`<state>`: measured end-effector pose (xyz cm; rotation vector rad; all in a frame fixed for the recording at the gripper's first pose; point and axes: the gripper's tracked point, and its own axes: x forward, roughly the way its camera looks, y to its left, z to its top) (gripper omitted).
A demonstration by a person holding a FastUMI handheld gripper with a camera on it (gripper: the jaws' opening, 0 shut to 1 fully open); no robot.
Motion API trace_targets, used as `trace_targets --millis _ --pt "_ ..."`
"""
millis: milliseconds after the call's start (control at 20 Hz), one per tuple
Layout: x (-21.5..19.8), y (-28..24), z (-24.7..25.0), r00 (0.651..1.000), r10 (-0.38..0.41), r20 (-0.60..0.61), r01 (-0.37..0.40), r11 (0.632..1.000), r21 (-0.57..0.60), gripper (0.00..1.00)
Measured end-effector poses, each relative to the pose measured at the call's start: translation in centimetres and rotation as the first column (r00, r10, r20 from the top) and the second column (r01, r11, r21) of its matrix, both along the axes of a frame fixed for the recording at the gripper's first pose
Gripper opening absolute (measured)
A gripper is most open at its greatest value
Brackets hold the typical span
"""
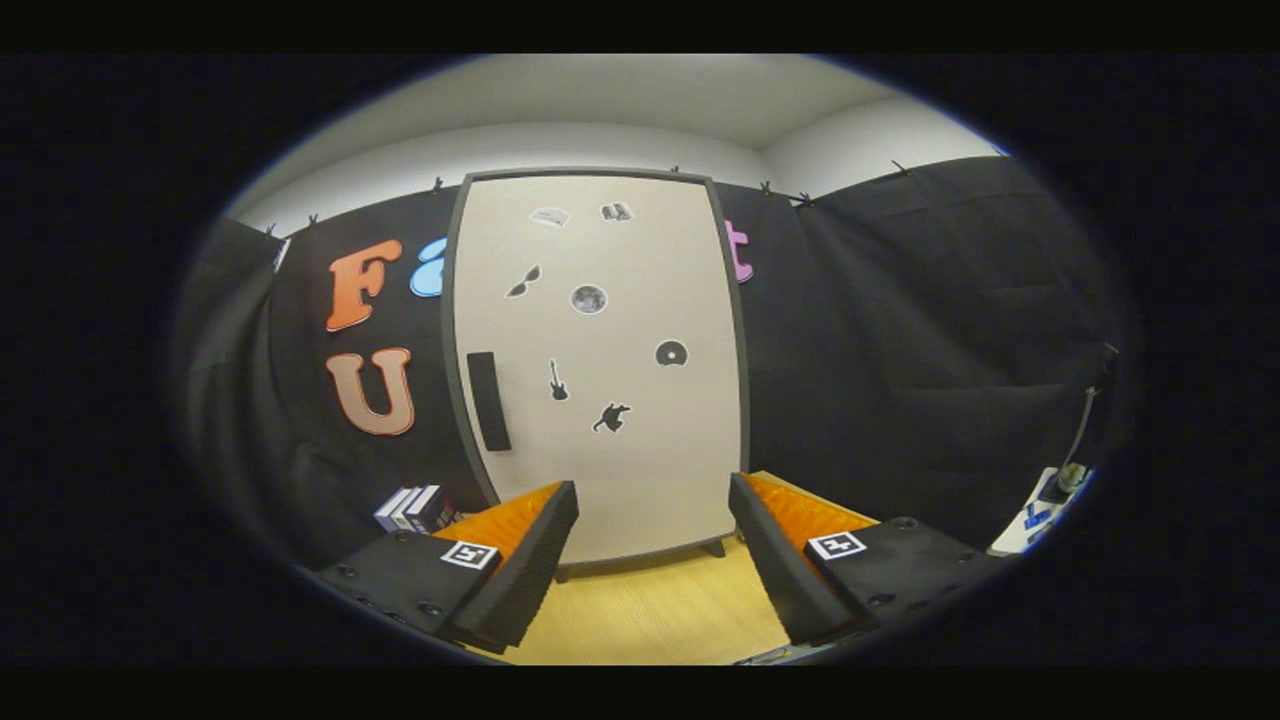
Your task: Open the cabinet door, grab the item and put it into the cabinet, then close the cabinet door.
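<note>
A tall white cabinet point(598, 360) with a dark frame stands on the wooden table, straight ahead of my fingers. Its door is closed and carries several small black stickers. A black vertical handle point(488, 401) sits near the door's left edge. My gripper point(652, 500) is open, with nothing between its fingers, and it stays a short way back from the door. A small box-like item point(414, 509) in white and dark colours lies on the table left of the cabinet, beyond my left finger.
The light wooden tabletop point(655, 610) runs from under my fingers to the cabinet's feet. Black cloth walls close in behind and on both sides. At the far right, a white object point(1040, 515) with a dark rod rising from it stands by the wall.
</note>
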<state>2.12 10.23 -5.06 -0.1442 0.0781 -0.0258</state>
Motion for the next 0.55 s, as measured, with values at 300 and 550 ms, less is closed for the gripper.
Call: trace_targets --millis 300,550 --pt "-0.1 -1.4 0.5 1.0 -0.024 0.014 0.024 1.0 0.005 0.97" --pt "-0.4 -2.2 1.1 0.999 -0.037 0.03 0.037 0.999 0.003 0.97"
